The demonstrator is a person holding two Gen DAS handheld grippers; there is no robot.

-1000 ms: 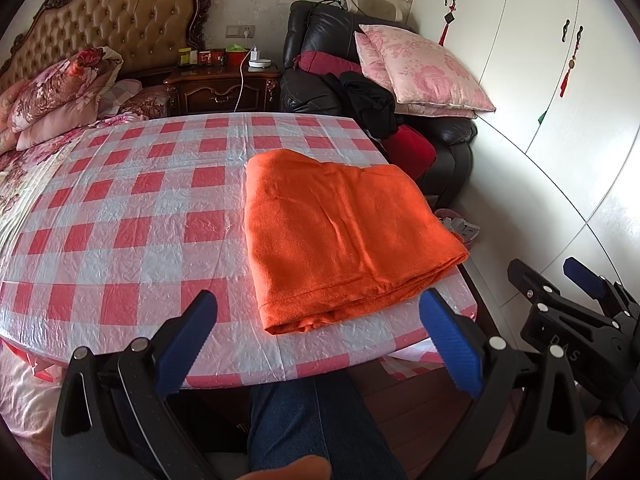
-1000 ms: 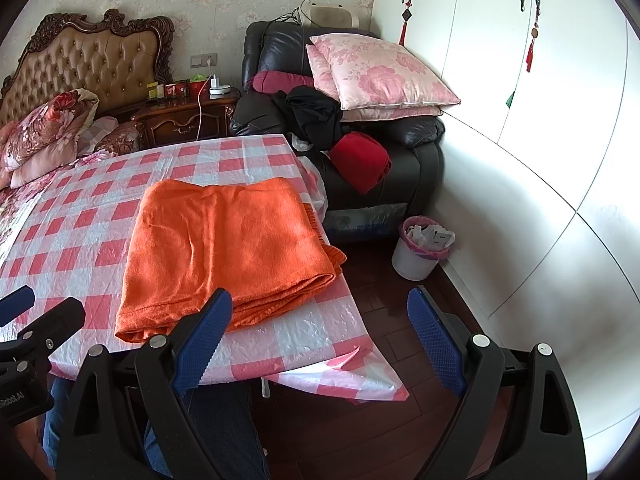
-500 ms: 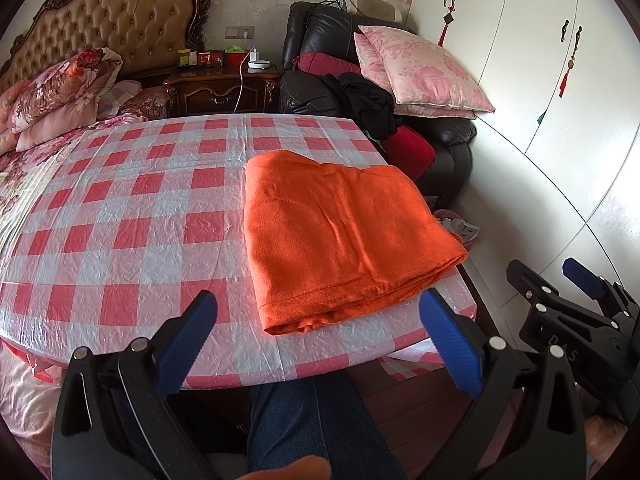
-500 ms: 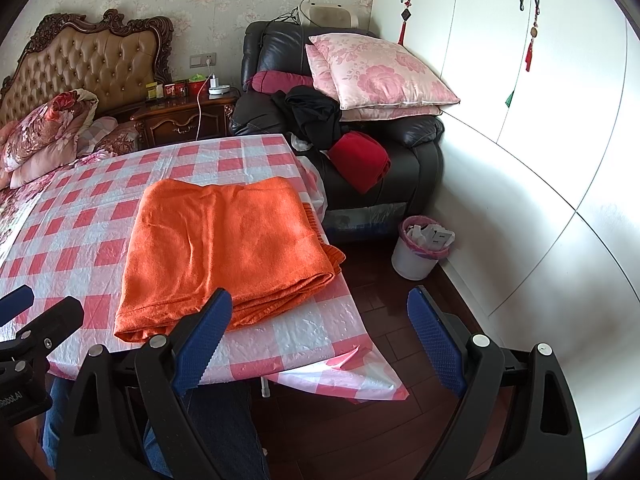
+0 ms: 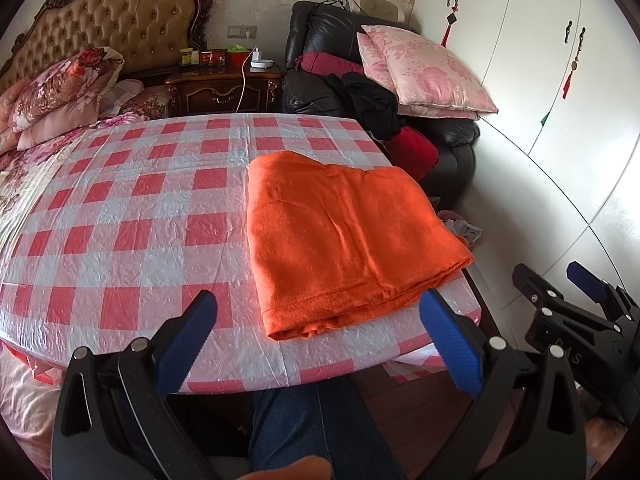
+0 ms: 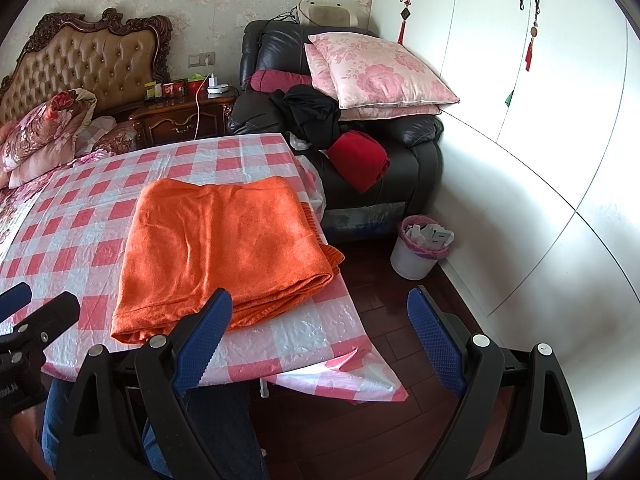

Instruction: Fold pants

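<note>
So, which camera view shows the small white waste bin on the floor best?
The right wrist view. There the waste bin stands whole and unblocked on the dark floor, between the black armchair and the white wardrobe. In the left wrist view only a part of its top shows past the folded orange pants.

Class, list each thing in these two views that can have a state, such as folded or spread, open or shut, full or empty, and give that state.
orange pants: folded, flat on the table
left gripper: open, empty
right gripper: open, empty
checked tablecloth: spread, its corner hanging off
wardrobe doors: shut
waste bin: upright, holding rubbish
charger: plugged in
</note>
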